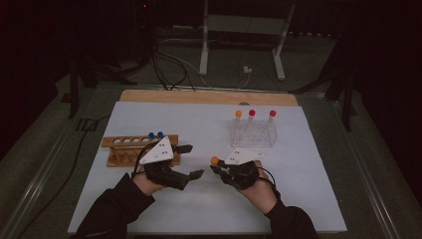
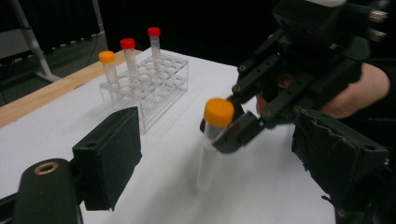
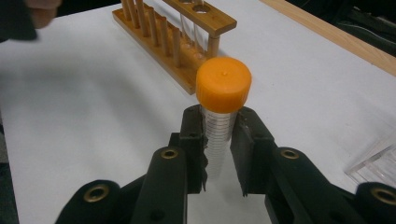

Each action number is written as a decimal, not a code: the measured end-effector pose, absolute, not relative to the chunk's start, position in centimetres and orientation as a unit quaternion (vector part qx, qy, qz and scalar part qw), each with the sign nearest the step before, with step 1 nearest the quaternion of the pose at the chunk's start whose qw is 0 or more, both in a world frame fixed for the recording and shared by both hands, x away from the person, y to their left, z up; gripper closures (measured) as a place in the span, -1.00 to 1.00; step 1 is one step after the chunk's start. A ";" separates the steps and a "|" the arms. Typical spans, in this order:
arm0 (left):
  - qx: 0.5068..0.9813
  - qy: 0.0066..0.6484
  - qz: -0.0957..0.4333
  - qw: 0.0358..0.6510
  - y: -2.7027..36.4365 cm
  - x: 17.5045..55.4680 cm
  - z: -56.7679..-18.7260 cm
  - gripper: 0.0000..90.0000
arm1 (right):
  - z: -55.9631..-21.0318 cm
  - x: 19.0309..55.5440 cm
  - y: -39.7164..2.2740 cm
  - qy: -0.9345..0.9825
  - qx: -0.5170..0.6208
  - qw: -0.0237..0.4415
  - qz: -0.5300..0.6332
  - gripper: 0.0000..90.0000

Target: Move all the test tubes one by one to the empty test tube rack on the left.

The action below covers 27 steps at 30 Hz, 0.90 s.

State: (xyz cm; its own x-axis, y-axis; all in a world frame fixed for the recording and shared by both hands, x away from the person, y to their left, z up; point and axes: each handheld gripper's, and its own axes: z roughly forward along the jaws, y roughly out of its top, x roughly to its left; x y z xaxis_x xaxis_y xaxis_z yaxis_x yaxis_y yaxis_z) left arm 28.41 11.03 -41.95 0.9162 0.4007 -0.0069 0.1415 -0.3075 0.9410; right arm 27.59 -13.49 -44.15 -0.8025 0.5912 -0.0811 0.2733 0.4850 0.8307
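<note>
Dark room, white-covered desk (image 1: 298, 199). Right gripper (image 3: 217, 140): jaws clamped on orange-capped tube (image 3: 222, 84), upright above desk centre. Left gripper (image 1: 189, 162): jaws apart, empty. Step: transfer toward wooden rack (image 1: 124, 142); next likely handover or slotting.

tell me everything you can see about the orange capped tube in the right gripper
The orange-capped tube is a clear plastic tube with fine graduation lines and a round orange screw cap. It stands roughly upright, clamped just below the cap between the black jaws of the right gripper, above the white table sheet. The left gripper is near, its jaws apart, not touching it.
</note>
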 end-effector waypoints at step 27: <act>0.823 0.144 0.140 0.532 6.8 29.4 -42.7 0.59 | -43.9 27.5 -13.8 0.838 0.262 0.178 0.445 0.65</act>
State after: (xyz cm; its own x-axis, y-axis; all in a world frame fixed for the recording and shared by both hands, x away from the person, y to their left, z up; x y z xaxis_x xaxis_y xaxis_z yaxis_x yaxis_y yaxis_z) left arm 29.44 6.75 -42.70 0.9194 0.3856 0.0770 0.0880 -0.3925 0.9155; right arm 27.55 -13.80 -43.88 -0.7995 0.5971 -0.0653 0.2800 0.4668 0.8389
